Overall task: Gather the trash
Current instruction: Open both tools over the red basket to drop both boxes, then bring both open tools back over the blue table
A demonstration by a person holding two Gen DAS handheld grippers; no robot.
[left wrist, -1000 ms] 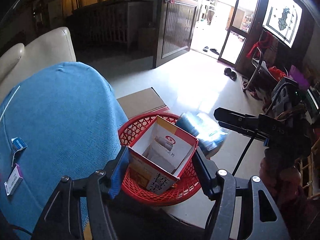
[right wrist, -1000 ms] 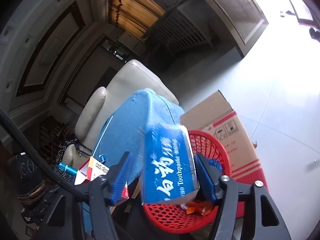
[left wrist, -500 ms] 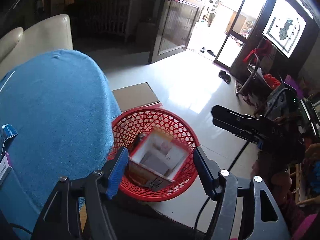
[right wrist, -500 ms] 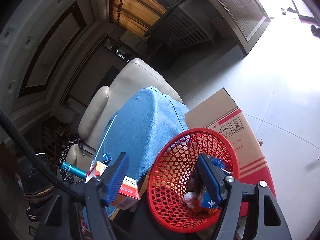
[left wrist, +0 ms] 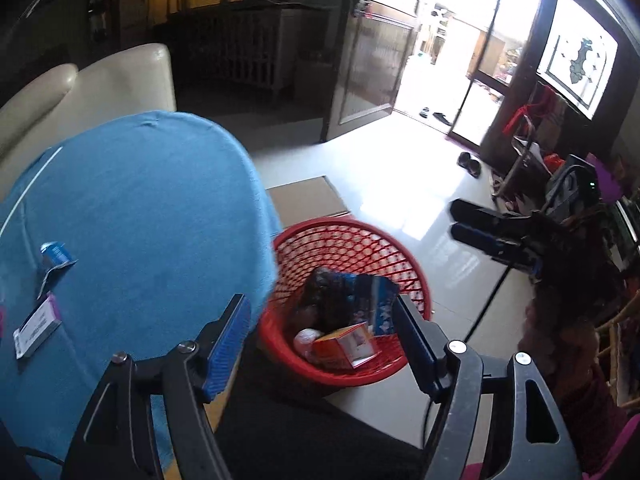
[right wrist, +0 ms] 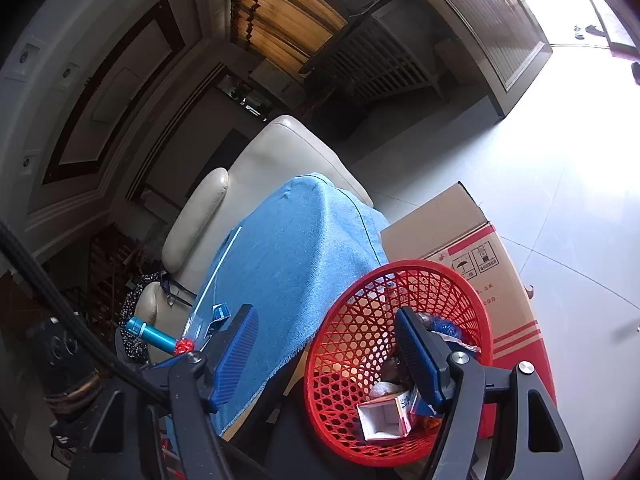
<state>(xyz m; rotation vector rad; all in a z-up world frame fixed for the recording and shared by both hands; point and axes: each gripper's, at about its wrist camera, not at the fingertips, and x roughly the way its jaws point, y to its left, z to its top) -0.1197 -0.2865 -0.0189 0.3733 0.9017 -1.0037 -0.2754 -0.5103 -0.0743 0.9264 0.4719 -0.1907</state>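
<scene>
My left gripper has its tongs apart with nothing between them, above the round red plastic mesh basket at 5 o'clock; its view alone shows the other rig at 3 o'clock, plus a torn blue wrapper and a small white-purple box on the blue cloth-covered table at 9 o'clock. My right gripper is also apart and empty. Only its view shows the open white carton in the basket at 5 o'clock, the brown cardboard box with red stripes behind, and a teal cylinder at 8 o'clock.
</scene>
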